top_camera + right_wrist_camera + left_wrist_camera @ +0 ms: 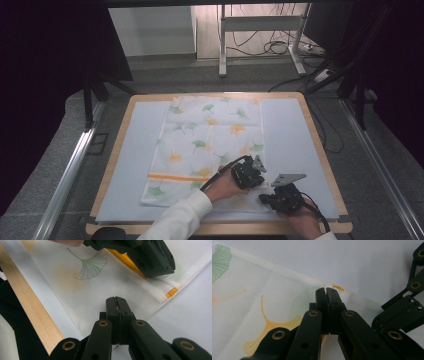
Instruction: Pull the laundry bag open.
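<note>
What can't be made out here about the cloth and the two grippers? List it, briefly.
- Left gripper view: the closed fingers cover the cloth beneath them, so a pinch on the fabric cannot be confirmed.
- Right gripper view: the same, at the cloth's near edge.
- High view: hands and gripper bodies hide the cloth's near right corner.
- Left gripper view: the orange tab is too small to identify.

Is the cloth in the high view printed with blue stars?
No, the cloth carries green and orange ginkgo leaves and an orange stripe.
</note>
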Motion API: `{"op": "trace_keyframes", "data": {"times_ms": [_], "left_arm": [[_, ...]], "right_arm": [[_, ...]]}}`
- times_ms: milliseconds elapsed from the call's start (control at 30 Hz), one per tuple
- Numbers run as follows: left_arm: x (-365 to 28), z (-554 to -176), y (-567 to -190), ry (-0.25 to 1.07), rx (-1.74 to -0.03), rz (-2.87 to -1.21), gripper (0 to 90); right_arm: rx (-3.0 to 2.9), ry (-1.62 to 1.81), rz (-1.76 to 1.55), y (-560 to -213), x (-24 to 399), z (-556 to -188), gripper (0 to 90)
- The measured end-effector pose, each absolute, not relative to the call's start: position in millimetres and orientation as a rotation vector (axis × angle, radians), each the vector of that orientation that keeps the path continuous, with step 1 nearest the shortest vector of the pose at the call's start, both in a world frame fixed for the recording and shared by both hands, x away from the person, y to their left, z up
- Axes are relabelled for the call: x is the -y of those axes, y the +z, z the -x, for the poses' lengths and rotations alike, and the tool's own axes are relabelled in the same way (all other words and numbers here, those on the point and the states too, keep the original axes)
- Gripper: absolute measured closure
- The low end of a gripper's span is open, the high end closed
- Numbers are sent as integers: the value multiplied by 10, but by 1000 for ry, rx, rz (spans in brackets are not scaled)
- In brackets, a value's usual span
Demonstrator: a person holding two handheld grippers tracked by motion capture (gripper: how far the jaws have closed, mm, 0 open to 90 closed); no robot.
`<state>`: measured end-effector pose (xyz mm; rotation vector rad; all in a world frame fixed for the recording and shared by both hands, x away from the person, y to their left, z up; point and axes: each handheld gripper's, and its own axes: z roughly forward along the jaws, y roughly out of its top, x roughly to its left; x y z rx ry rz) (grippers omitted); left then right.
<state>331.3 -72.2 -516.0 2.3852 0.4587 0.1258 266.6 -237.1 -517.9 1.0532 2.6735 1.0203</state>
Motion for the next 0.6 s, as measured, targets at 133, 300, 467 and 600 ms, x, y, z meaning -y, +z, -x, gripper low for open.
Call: {"op": "trace_keyframes", "data": {"times_ms": [133,300,467,600], "left_arm": [[740,-3299,-5165,132,-474,-2384,892],[788,-3295,-5163,143,-493,-2409,877],[801,-3272,-5158,173,-488,-2418,898],[786,-3269,-5172,171,-497,-2395,900]], "right_arm": [[-2673,1020,-1053,-5179,2371,-2667,892],[-2671,1014,-1053,-5177,2370,-2671,892],[-2660,1006,-1054,-5174,2368,-2671,892],[-2616,1012,-1082,-5146,2380,-2721,892]]}}
